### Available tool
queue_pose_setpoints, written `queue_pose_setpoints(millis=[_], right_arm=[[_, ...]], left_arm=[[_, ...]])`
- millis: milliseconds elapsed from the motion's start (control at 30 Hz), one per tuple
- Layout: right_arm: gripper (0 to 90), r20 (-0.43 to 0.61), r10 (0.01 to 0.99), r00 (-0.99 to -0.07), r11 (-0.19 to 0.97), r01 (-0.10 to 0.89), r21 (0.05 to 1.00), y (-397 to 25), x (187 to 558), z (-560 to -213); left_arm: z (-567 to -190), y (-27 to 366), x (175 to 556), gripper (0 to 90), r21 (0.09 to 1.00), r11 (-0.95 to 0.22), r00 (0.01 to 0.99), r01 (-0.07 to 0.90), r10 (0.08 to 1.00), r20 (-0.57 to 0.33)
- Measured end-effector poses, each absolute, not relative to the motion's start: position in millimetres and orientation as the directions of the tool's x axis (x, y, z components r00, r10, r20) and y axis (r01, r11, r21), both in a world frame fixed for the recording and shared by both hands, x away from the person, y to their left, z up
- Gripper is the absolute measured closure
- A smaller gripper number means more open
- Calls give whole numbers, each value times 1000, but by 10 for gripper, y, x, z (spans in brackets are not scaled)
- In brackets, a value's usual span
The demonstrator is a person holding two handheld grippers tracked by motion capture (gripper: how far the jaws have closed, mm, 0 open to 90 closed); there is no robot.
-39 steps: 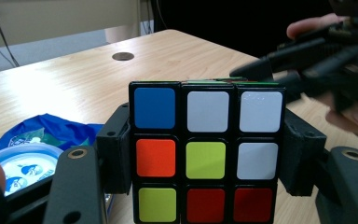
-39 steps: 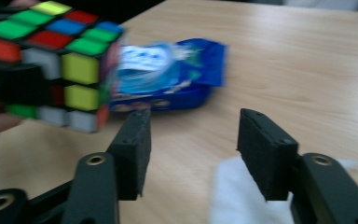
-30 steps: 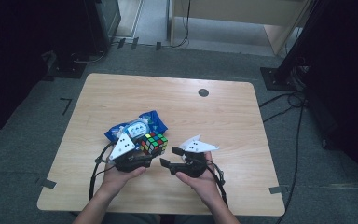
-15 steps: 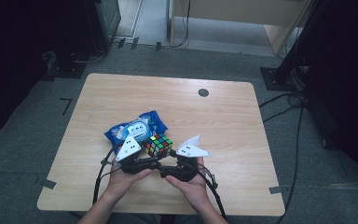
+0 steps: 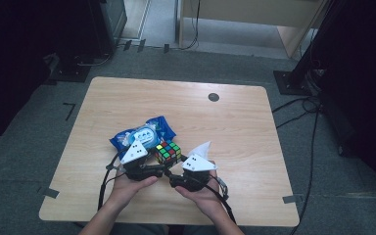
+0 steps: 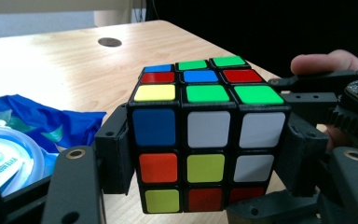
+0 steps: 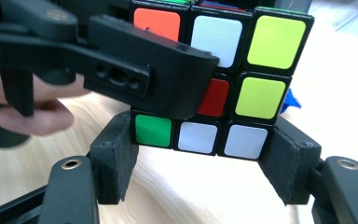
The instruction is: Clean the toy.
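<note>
From above, the wooden table (image 5: 235, 117) has a puzzle cube (image 5: 168, 152) sitting toward its near edge, a little left of centre. Both of the person's hands come in from six o'clock. The left gripper (image 5: 152, 166) is at the cube's seven o'clock and the right gripper (image 5: 174, 177) at its five o'clock, each with a grey three-cornered plate on top. A blue wipes packet (image 5: 142, 134) lies at the cube's ten o'clock, just beside it, partly under the left gripper's plate. A small dark round disc (image 5: 213, 97) is set in the tabletop well off at one o'clock. From this height I can't quite make out how the jaws sit on the cube.

In the left gripper view, the cube (image 6: 207, 140) stands upright between the two black jaws, one pad pressed to its left face and one to its right, so the left gripper (image 6: 207, 163) is clamped on the cube around its middle and lower rows. The top face shows mostly green. The wipes packet (image 6: 28, 135) is at nine o'clock. The other gripper and a fingertip come in from three o'clock.

In the right gripper view, the cube (image 7: 256, 60) fills the upper part of the frame. The right gripper (image 7: 200, 158) has its jaws set at the width of the cube's bottom row, pads against both sides, gripping it. The left gripper's black jaw crosses the cube's face from nine o'clock, with the left hand (image 7: 23, 112) behind it.
</note>
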State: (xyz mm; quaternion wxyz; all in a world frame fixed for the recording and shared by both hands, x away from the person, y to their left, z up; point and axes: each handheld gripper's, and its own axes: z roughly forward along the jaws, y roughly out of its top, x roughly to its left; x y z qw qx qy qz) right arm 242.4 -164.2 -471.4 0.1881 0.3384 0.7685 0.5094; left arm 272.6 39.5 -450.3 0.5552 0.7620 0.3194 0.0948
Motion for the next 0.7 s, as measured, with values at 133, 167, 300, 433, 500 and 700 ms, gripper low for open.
queue_pose_setpoints(millis=[133,167,300,433,500,700], right_arm=[[343,-73,703,-707,340,244,908,-1633,2391,-4709],[343,-104,693,-713,362,220,906,-1629,2378,-4710],[344,-242,650,-721,455,115,883,-1590,2310,-4727],[343,-302,631,-715,497,74,865,-1559,2298,-4751],[341,-299,627,-720,490,66,869,-1566,2307,-4759],[298,-233,638,-734,453,113,884,-1610,2334,-4759]], left_arm=[[-4492,408,2742,330,899,-177,782,401,577,-235],[-4486,411,2750,328,895,-175,781,411,574,-247],[-4490,420,2785,326,871,-176,775,459,559,-295],[-4500,426,2788,336,861,-184,767,474,566,-301],[-4490,421,2769,340,870,-191,771,455,573,-278],[-4446,436,2723,342,902,-181,771,393,598,-216]])
